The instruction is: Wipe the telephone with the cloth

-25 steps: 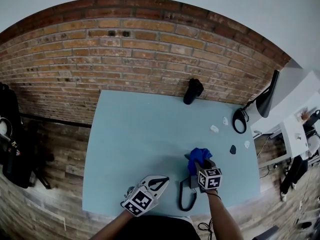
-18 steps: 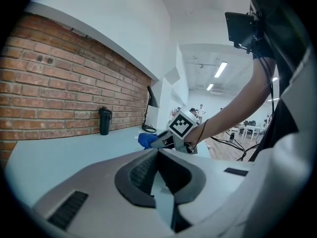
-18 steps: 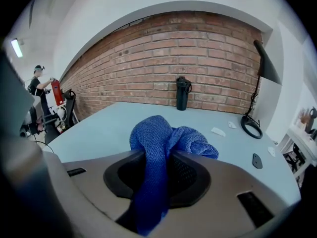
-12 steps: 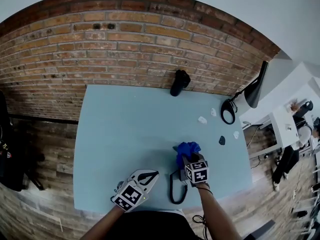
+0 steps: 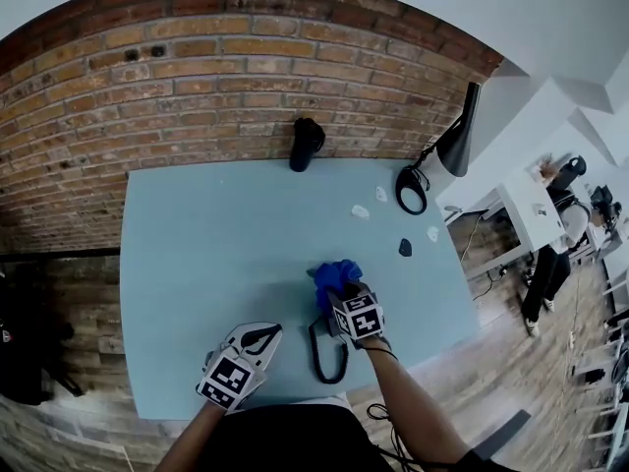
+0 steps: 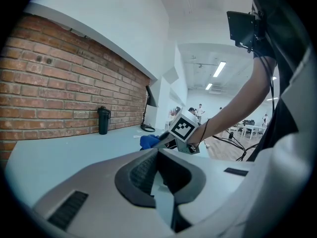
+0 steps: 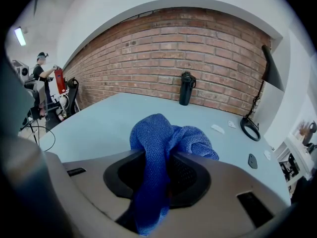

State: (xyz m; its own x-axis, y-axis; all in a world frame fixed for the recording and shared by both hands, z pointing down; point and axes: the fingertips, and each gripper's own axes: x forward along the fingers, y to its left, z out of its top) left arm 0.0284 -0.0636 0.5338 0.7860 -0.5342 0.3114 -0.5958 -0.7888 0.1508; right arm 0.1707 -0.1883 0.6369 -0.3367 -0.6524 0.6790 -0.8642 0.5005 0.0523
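Remaining clamped on cloth (image 7: 163, 133), right gripper (image 7: 157, 180)

Looking down on a table (image 5: 197, 264) butted against a wall (image 5: 246, 77). Got a bottle (image 5: 306, 144) at 12 o'clock, right by the wall, and a lamp (image 5: 411, 190) at 2. Spotted a few small bits (image 5: 361, 211) scattered between 1 and 3. Just right of centre, got the cloth (image 5: 334, 276) in the right gripper (image 5: 337, 290). Found the cord (image 5: 327, 354) at 5 and the left gripper (image 5: 263, 335) at 7, apart from both.
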